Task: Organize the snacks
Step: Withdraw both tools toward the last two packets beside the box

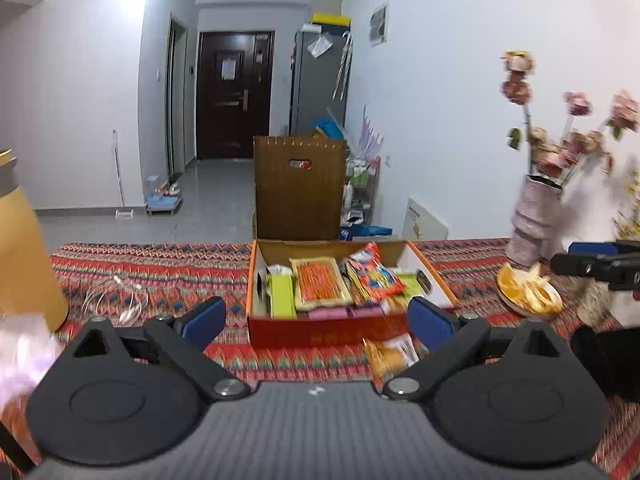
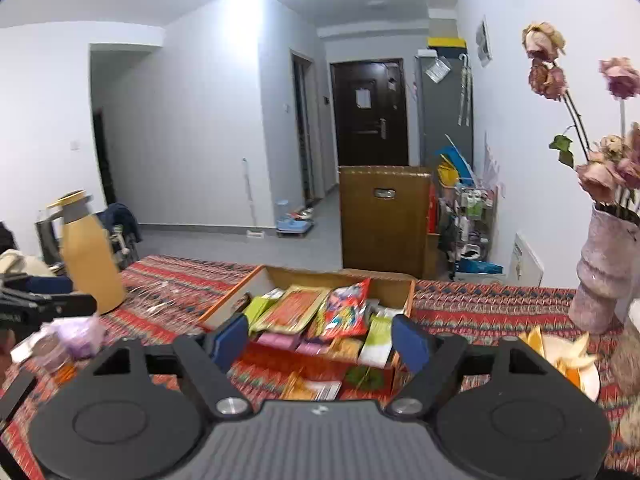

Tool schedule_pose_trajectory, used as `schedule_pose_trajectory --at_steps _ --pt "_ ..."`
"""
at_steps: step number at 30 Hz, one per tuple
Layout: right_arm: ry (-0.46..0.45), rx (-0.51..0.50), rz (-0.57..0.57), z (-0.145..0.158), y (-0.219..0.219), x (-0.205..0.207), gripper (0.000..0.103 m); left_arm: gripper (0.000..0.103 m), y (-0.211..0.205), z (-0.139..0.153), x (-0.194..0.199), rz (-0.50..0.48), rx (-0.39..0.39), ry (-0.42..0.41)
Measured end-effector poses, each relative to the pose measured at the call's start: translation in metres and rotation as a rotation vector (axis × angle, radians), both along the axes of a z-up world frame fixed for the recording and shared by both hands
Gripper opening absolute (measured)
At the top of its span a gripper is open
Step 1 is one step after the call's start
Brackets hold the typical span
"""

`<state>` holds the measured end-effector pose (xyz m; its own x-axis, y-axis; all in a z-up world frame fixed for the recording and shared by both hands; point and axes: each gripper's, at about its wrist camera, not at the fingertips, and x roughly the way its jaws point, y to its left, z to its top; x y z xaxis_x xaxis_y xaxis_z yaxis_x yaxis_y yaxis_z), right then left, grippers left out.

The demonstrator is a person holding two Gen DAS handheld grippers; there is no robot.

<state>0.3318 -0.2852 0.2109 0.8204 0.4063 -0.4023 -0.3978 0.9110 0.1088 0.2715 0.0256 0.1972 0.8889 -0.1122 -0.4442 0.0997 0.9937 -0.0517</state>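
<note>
An open cardboard box (image 1: 434, 276) with red sides stands on the patterned tablecloth, filled with several snack packets, among them an orange flat pack (image 1: 320, 282) and a red bag (image 1: 374, 270). It also shows in the right wrist view (image 2: 394, 286). A yellow-orange packet (image 1: 390, 354) lies on the cloth in front of the box, also seen in the right wrist view (image 2: 310, 390). My left gripper (image 1: 316, 320) is open and empty, in front of the box. My right gripper (image 2: 320, 340) is open and empty, just before the box.
A tan thermos (image 2: 94, 258) stands at the left, with a purple wrapped item (image 2: 78, 336) near it. A pink vase of dried roses (image 2: 604, 272) and a plate of orange peel (image 1: 528, 290) stand at the right. A wooden chair back (image 1: 300, 188) rises behind the table.
</note>
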Motion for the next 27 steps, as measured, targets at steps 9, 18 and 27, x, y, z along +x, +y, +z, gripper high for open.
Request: schedule_pose_trajectory --at_steps 9,18,27 --pt "-0.077 0.008 0.01 -0.057 -0.018 -0.127 0.092 0.103 -0.013 -0.063 -0.125 0.086 0.041 -0.061" --pt "-0.034 -0.073 -0.045 -0.145 -0.006 -0.213 0.096 0.103 -0.022 -0.145 -0.173 0.044 -0.03 0.11" --pt "0.047 -0.138 -0.089 -0.181 -0.004 -0.226 0.096 0.103 -0.022 -0.175 -0.164 0.041 -0.025 0.207"
